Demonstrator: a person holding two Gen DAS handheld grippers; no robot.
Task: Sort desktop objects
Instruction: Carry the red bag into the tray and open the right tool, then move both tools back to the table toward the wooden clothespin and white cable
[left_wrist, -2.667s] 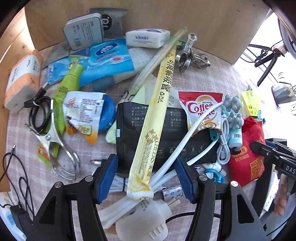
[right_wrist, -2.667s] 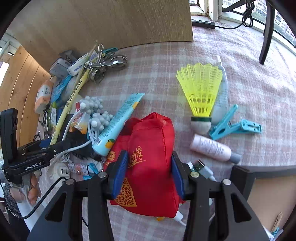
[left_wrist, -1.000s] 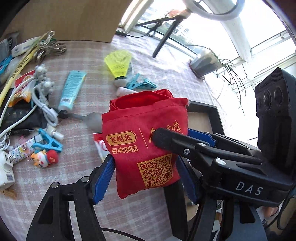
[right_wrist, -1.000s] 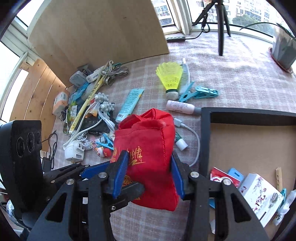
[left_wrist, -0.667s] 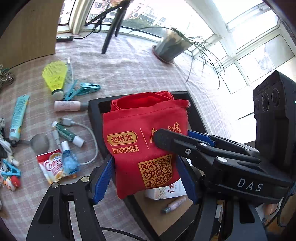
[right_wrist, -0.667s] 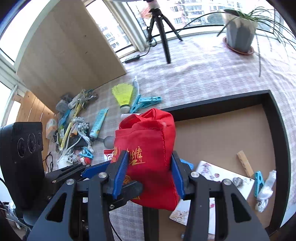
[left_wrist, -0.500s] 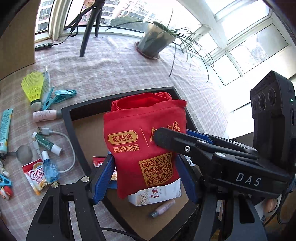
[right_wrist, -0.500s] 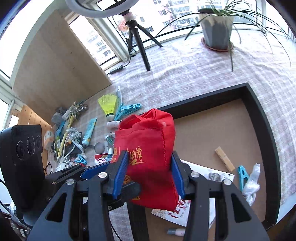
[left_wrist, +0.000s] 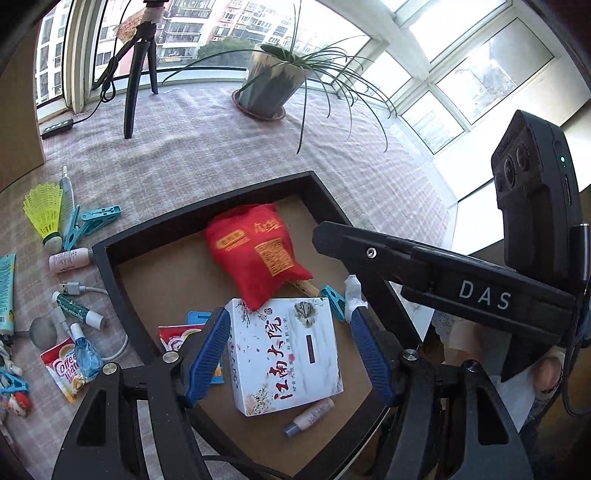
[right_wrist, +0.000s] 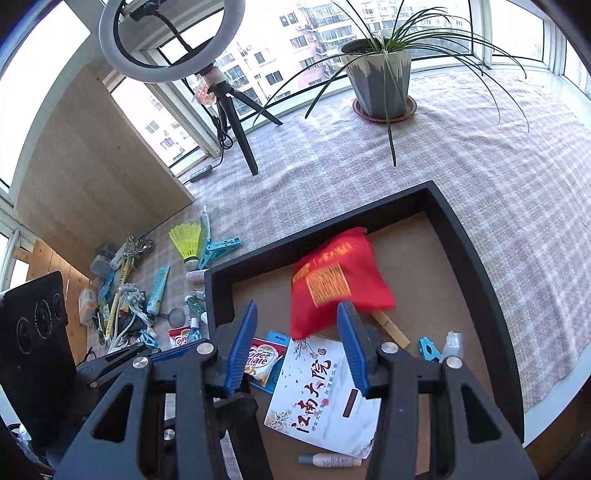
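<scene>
Lying in the black tray (left_wrist: 110, 254), the red pouch (left_wrist: 258, 254); both tools (left_wrist: 288, 354) (right_wrist: 295, 343) gape empty.

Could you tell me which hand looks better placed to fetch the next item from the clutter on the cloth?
Left, probably. Both grippers hang open over the tray, with the red bag in it. The clutter lies on the left gripper's side; from the right gripper it lies beyond the left one.

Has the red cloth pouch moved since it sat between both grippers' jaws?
Yes: the red cloth pouch now lies inside the black tray, no longer between them.
</scene>
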